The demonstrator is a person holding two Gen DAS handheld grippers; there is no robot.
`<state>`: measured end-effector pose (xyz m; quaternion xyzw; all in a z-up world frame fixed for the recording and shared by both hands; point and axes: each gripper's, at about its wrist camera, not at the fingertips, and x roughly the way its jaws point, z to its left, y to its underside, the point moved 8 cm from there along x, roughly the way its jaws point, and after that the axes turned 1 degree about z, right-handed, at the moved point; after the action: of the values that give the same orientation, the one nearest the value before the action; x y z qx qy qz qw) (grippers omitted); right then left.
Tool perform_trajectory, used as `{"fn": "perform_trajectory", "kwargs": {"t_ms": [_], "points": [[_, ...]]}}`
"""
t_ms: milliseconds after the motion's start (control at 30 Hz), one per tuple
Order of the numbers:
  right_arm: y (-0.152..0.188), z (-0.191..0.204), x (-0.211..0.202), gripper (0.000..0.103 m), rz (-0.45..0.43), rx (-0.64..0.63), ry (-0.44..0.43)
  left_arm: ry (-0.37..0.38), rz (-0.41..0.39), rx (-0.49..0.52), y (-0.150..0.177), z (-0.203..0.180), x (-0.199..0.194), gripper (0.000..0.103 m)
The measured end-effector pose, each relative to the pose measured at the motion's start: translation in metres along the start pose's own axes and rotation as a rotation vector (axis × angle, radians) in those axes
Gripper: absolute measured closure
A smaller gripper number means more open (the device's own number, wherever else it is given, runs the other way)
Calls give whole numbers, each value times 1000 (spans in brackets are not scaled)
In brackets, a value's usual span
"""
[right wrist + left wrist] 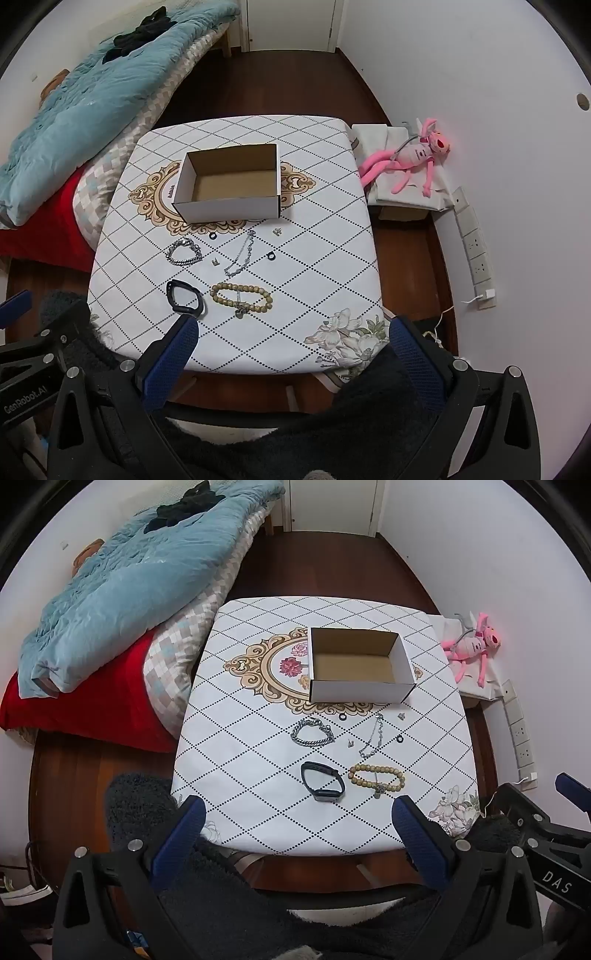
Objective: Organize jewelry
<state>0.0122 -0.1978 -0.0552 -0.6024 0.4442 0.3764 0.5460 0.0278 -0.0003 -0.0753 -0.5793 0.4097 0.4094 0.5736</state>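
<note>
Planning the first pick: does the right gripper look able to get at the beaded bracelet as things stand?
Probably yes. The right gripper is open and empty, and the beaded bracelet lies flat near the table's front edge with nothing between them; only a small charm rests across it.

White capital letters "DAS" stand on the black body of the right gripper (561, 797), seen at about four o'clock in the left wrist view; the word appears cut off. In the right wrist view, white lettering reading "GenRobot.AI" stands on the black body of the left gripper (14, 306), at about eight o'clock. Small dark print marks the white left outer wall of the cardboard box (177, 195) near ten o'clock from centre, and more marks the pink plush toy (413, 155) at two o'clock; both are too small to read.
</note>
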Motion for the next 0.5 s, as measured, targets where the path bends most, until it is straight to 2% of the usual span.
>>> {"fn": "perform_trajectory", "kwargs": {"t_ms": [500], "points": [[-4, -5, -5, 0, -4, 4, 10, -2, -7, 9, 3, -1, 1, 0]]}}
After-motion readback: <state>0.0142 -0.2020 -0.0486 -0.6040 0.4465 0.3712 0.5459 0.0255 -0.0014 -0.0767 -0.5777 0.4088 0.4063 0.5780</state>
